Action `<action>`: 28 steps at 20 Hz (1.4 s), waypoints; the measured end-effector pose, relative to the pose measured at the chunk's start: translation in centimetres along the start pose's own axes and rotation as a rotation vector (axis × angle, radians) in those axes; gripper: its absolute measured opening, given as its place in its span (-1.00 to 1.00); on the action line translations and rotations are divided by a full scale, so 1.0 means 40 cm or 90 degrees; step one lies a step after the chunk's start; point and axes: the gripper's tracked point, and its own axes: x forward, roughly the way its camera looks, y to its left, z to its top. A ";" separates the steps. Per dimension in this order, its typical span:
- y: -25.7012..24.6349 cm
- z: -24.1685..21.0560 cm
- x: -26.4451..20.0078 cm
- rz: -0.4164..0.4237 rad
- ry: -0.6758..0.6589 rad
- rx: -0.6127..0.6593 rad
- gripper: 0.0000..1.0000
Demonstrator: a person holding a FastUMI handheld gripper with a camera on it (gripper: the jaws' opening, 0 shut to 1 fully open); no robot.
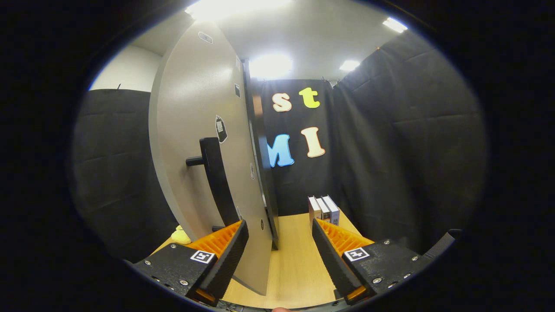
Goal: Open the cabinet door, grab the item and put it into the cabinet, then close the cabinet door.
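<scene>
The grey cabinet door (pixel 195 130) stands swung out toward me, seen almost edge-on, with its black bar handle (pixel 217 182) on the outer face. My gripper (pixel 279 227) is open; its left finger (pixel 225 255) lies against the door's face just below the handle, and the door's free edge sits between the two fingers. The right finger (pixel 334 255) holds nothing. A yellow soft item (pixel 181 236) lies on the wooden table (pixel 295 260), left of the door and partly hidden behind it. The cabinet's dark frame edge (pixel 264 173) shows just behind the door.
Three white boxes (pixel 324 209) stand upright at the far end of the table, just beyond the right finger. Black cloth walls close in the booth behind and to the right. Bare tabletop runs between the fingers toward the boxes.
</scene>
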 end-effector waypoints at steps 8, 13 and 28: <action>0.207 -0.032 0.003 -0.003 -0.005 0.019 0.86; 0.357 -0.050 0.051 0.028 0.002 0.032 0.86; 0.605 -0.033 0.135 0.043 -0.041 0.034 0.90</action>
